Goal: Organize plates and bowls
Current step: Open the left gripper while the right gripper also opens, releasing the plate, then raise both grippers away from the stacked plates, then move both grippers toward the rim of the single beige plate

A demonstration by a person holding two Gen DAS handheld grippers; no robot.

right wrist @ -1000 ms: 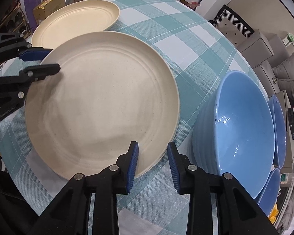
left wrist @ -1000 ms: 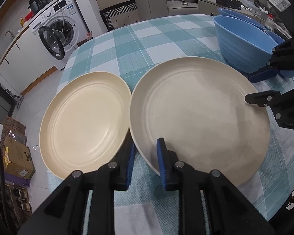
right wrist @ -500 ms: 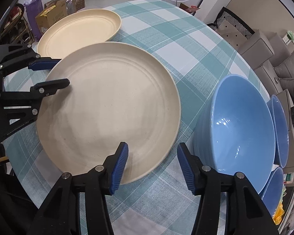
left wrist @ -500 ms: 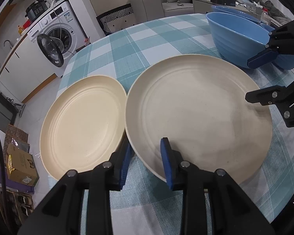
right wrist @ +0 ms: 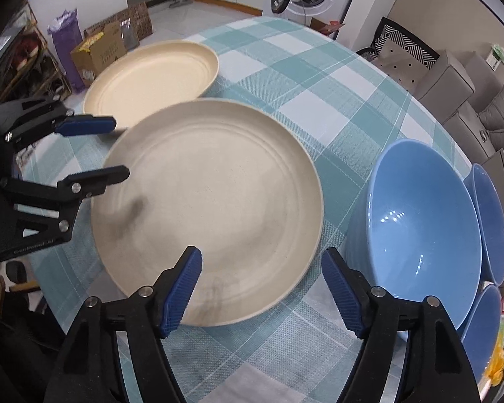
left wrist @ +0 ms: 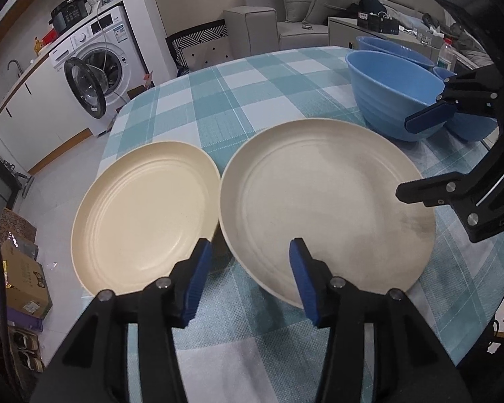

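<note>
The big plate (right wrist: 211,201) lies flat on the checked table (right wrist: 319,100), beside the small plate (left wrist: 144,211) and the blue bowls (right wrist: 423,228). The left gripper (left wrist: 248,278) and right gripper (right wrist: 262,285) have just been opening; both straddle its rim, released.

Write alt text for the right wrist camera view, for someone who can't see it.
The right gripper, jaws open and just widened, frames the near rim of a large cream plate on a teal checked tablecloth. A smaller cream plate lies beyond, blue bowls sit right, and the open left gripper reaches in from the left.
</note>
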